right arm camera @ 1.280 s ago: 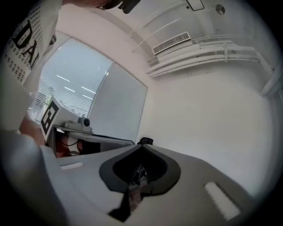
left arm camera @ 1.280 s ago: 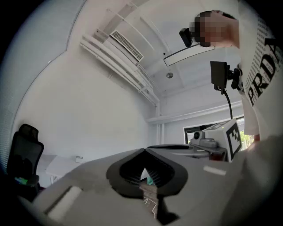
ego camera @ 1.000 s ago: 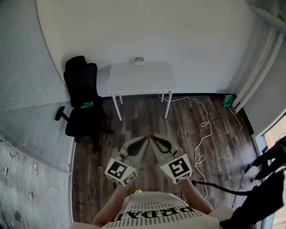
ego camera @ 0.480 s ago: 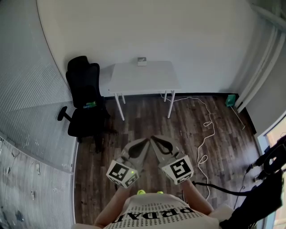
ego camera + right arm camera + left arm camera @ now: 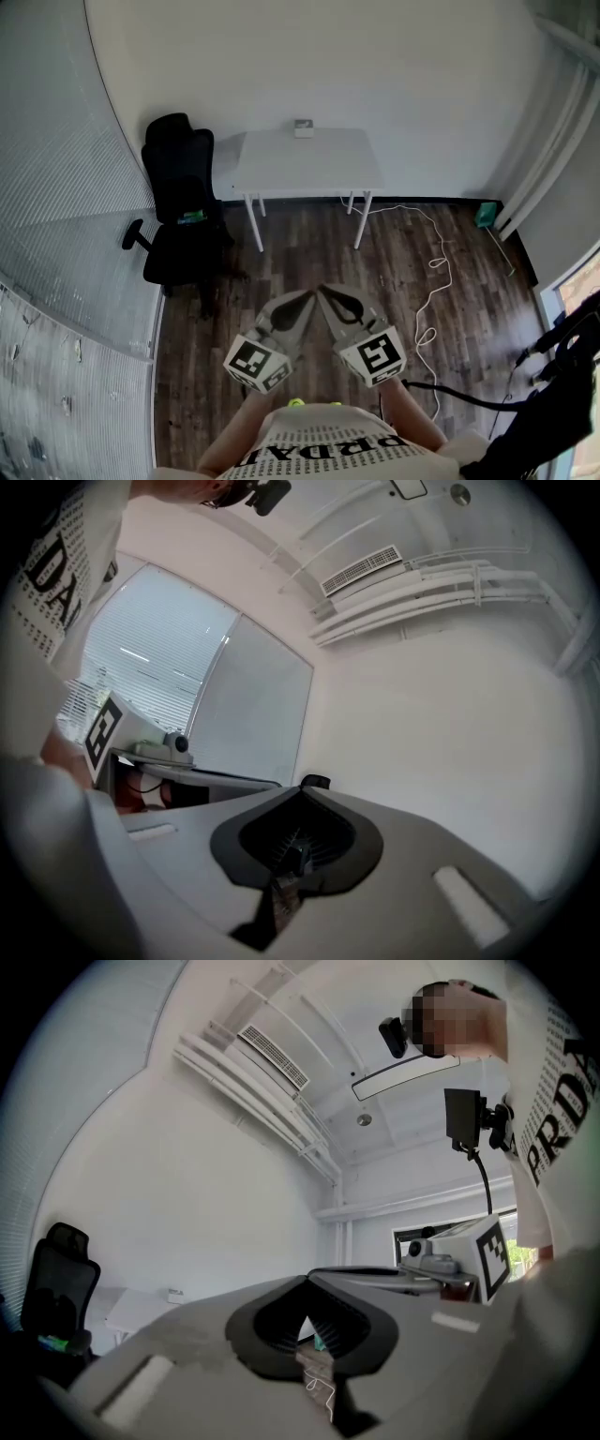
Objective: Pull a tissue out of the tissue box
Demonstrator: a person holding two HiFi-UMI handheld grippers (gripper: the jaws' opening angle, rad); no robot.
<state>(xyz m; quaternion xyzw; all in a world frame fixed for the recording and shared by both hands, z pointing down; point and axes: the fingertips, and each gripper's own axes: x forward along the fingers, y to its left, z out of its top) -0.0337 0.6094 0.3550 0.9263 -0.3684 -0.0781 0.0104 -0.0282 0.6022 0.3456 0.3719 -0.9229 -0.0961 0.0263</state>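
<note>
A small tissue box (image 5: 303,128) stands at the far edge of a white table (image 5: 309,164) against the back wall, well ahead of both grippers. In the head view my left gripper (image 5: 302,296) and right gripper (image 5: 325,291) are held side by side low in front of the person's body, over the wood floor, tips angled toward each other. Both are shut with nothing between the jaws. The left gripper view shows the closed left gripper (image 5: 305,1281) and, far off, the tissue box (image 5: 175,1295). In the right gripper view, the right gripper (image 5: 302,791) points at a bare wall.
A black office chair (image 5: 178,202) stands left of the table. A white cable (image 5: 433,272) snakes across the floor at the right, near a green object (image 5: 483,214) by the wall. Black gear and cables (image 5: 562,342) sit at the right edge. A blinded glass wall curves along the left.
The view has shifted slightly toward the table, which now sits a little lower and nearer in the picture. Both grippers keep their closed pose in front of the body.
</note>
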